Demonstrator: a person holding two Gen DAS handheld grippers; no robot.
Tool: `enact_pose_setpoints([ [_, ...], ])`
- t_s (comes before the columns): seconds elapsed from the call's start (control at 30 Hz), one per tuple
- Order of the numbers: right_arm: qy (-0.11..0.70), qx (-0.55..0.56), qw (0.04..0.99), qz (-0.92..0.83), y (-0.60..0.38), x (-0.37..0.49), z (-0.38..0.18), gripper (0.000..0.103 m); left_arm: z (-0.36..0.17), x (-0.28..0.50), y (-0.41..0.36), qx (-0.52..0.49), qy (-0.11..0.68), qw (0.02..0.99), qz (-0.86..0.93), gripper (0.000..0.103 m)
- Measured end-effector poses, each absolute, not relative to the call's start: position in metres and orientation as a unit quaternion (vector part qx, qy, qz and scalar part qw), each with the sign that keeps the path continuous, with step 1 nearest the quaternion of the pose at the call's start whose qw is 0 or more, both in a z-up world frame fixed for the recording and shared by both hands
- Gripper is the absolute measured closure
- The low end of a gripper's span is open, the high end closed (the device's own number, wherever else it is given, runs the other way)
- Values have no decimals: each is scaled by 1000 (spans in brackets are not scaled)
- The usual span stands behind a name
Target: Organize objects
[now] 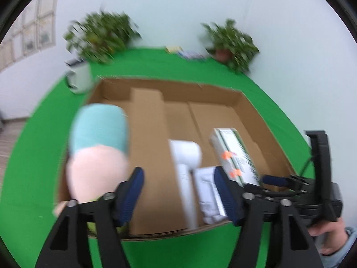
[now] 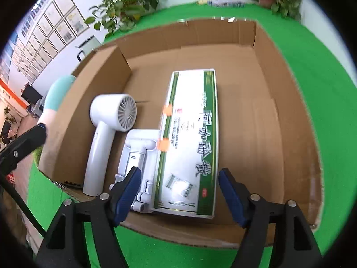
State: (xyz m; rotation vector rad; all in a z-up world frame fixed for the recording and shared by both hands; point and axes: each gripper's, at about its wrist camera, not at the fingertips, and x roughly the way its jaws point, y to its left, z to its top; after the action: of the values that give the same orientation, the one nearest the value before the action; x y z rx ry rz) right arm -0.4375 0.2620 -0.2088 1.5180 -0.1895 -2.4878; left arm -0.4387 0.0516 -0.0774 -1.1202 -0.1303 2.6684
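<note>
Now both claws are open and hold nothing. The left claw (image 1: 178, 192) hangs above the near edge of the cardboard box (image 1: 263, 120), which sits on the green worktop (image 1: 33, 156). The right claw (image 2: 179, 192) hangs over the near end of the green and white carton (image 2: 189, 138), but its pads do not touch it.

Inside the box, by its near wall, three things lie side by side: the white hair dryer (image 2: 107, 131), the white folding stand (image 2: 136, 156) and the carton. The soft toy (image 1: 98, 151), blue on top and pink below, is at the box's left wall. I cannot tell if it is in the box or just outside it.

I think the packing step is under way. The toy looks like the next thing to settle. That calls for a claw to close gently around it.

The far half and the right side of the box are bare, so there is room. The box walls stand up, so a claw must come in from above. Two plants (image 1: 102, 35) stand along the far edge of the worktop, well apart from the box.
</note>
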Motion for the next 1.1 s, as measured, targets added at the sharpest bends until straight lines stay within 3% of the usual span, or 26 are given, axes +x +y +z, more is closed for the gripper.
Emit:
enact_pose_setpoints([
  [0.1, -58, 488, 101, -865, 262, -421, -208, 30, -83, -417, 36, -331, -20, 82, 940, 26],
  [0.17, -34, 447, 86, -890, 259, -408, -204, 20, -95, -405, 29, -308, -3, 57, 950, 25],
  [0.43, 34, 315, 46, -947, 239, -368, -206, 17, -132, -398, 22, -275, -4, 29, 961, 25],
  [0.5, 29, 295, 30, -955, 242, -368, -209, 15, -136, -392, 28, -259, 12, 26, 965, 18],
  [0.77, 32, 262, 11, -965, 244, -363, -212, 10, -157, -387, 45, -239, 6, 14, 971, 1],
  [1.1, 31, 263, 18, -964, 247, -363, -213, 3, -162, -381, 53, -231, 15, 15, 973, 0],
])
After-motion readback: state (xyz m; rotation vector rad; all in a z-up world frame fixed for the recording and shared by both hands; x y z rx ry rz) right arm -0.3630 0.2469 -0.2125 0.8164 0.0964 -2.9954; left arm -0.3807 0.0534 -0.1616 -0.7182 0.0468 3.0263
